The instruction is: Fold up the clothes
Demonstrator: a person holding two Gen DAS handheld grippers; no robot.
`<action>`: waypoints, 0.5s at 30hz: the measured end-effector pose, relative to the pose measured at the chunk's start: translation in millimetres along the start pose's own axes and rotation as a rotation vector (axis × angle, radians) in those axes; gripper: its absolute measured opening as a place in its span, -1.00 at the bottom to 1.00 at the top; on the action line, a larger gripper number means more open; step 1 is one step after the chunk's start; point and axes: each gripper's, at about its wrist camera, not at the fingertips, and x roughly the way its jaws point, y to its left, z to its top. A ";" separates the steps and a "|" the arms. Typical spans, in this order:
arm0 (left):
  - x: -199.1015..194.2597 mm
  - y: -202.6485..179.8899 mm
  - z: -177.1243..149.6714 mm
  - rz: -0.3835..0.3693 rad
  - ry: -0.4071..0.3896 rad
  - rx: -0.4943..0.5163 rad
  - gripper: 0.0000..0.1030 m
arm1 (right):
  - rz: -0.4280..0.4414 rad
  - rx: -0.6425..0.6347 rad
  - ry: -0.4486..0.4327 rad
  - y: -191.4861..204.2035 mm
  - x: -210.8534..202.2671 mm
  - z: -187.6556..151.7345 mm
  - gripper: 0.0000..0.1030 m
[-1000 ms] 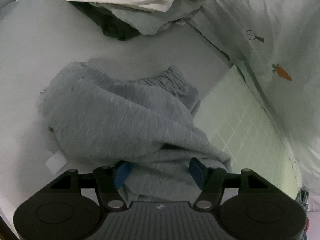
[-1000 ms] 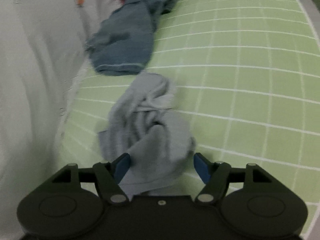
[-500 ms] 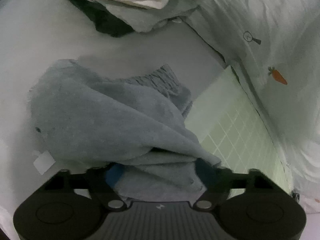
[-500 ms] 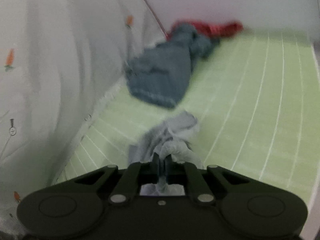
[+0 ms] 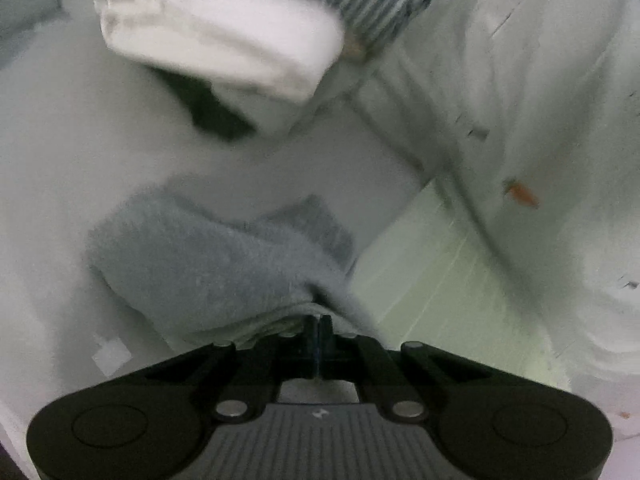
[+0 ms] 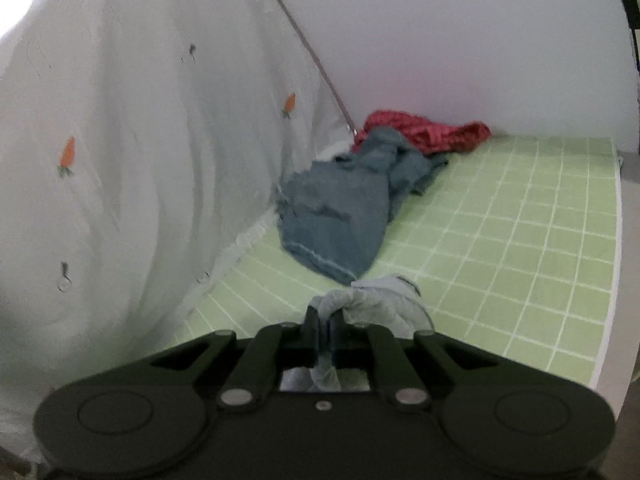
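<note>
A grey knit garment lies bunched on the white surface in the left wrist view. My left gripper is shut on its near edge. In the right wrist view my right gripper is shut on another part of the grey garment, lifted above the green grid mat.
A stack of folded clothes, white on top of striped and dark ones, sits at the far end. A blue denim garment and a red one lie on the mat by the wall. A carrot-print white sheet hangs along the side.
Both grippers closed from open onto the grey garment. The right gripper has lifted its end off the mat; the left view has shifted back and up.
</note>
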 end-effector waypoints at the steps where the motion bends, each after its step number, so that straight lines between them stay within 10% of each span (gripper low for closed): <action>1: -8.4 -1.6 1.1 -0.006 -0.019 0.003 -1.00 | 0.000 -0.006 -0.008 -2.2 -5.8 1.5 -0.90; 8: -52.3 40.9 -34.3 0.070 -0.035 0.000 -1.00 | -0.105 -0.117 0.046 -38.2 -24.3 -20.7 -0.90; 15: -37.4 78.6 -88.8 0.264 0.113 0.068 -1.00 | -0.235 -0.257 0.242 -67.2 -8.1 -60.9 -0.85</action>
